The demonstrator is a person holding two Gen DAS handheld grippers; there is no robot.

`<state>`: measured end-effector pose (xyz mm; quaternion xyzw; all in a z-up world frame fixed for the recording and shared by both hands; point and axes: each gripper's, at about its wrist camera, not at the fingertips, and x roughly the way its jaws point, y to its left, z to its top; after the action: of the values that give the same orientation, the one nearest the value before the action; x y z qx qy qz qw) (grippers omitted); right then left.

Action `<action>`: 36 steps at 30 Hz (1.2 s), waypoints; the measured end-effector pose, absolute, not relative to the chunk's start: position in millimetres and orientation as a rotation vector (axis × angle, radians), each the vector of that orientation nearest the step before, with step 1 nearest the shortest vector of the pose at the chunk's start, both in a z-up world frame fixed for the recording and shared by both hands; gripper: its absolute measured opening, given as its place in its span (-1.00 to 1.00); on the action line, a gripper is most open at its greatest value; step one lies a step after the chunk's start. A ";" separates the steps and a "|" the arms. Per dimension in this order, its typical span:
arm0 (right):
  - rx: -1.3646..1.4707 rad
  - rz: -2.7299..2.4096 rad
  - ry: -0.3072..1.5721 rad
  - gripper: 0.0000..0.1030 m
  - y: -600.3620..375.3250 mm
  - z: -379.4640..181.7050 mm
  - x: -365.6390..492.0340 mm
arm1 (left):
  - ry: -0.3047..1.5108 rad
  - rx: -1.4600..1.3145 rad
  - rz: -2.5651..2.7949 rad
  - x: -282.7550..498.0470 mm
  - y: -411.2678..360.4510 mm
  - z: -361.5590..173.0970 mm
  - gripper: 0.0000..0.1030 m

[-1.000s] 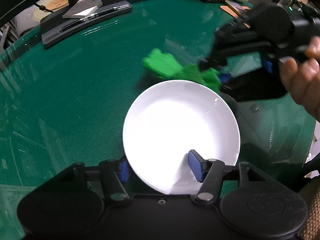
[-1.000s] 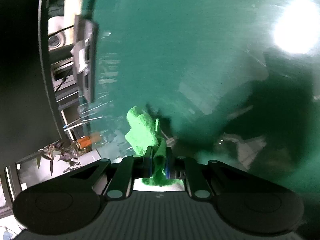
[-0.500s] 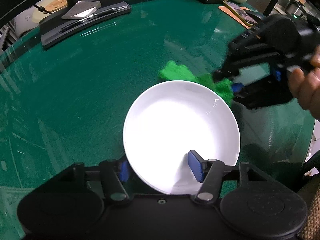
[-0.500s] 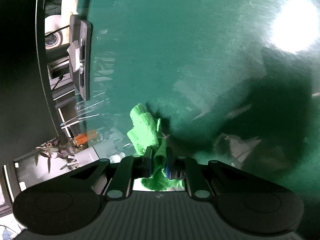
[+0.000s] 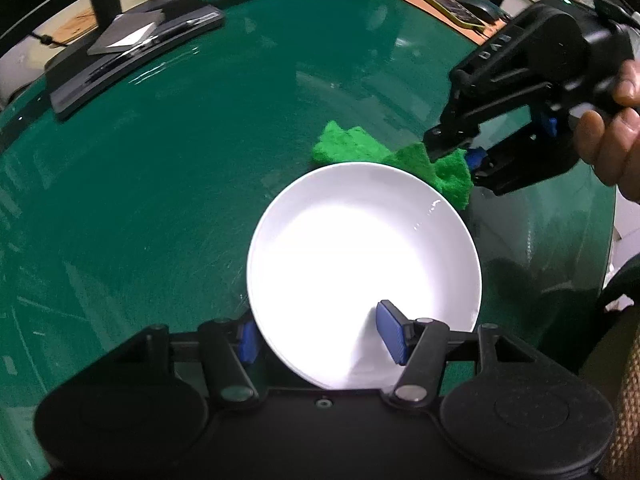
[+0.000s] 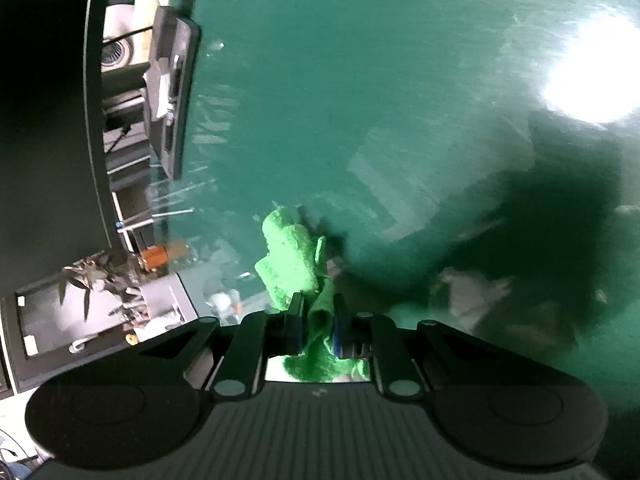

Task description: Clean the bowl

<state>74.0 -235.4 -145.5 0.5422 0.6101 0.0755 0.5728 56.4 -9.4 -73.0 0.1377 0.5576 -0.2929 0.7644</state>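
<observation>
Left wrist view:
- White bowl (image 5: 362, 272): centre to lower centre of the frame, on the green table (image 5: 160, 184), empty and glossy.
- Your left gripper (image 5: 320, 338): bottom of the frame. One blue pad sits outside the bowl's rim at lower left, the other (image 5: 392, 332) inside the bowl at lower right, so the jaws straddle the near wall. Whether the pads actually press on the rim cannot be told here.
- Green cloth (image 5: 384, 158): just behind the bowl's far rim, upper centre-right; part lies on the table, part is lifted.
- Your right gripper (image 5: 460, 156): upper right, black body with blue pads, clamped on the right end of the cloth. Your hand (image 5: 608, 136) grips its handle at the right edge.
- Black stand (image 5: 132, 56): upper left, carrying a grey pad and a pen.
- Phone (image 5: 448, 6): top right, on a brown mat.

Right wrist view:
- Your right gripper (image 6: 318, 326): lower centre, jaws nearly together, pinching a fold of the green cloth (image 6: 294, 264).
- The cloth bunches ahead of the pads and spills behind them.
- Green table (image 6: 360, 80): fills most of the frame, with a bright glare at upper right and a dark shadow at right.
- Black stand (image 6: 172, 92): upper left, at the table's edge.
</observation>
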 end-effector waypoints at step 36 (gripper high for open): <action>1.281 0.234 1.412 -0.74 -217.0 -151.6 73.1 | 1.180 0.364 -0.617 76.5 0.1 -70.9 -0.41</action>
<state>73.1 -217.0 -151.6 0.5466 0.6024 0.1000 0.5730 76.5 0.1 -70.9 0.1679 0.5442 -0.2846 0.7712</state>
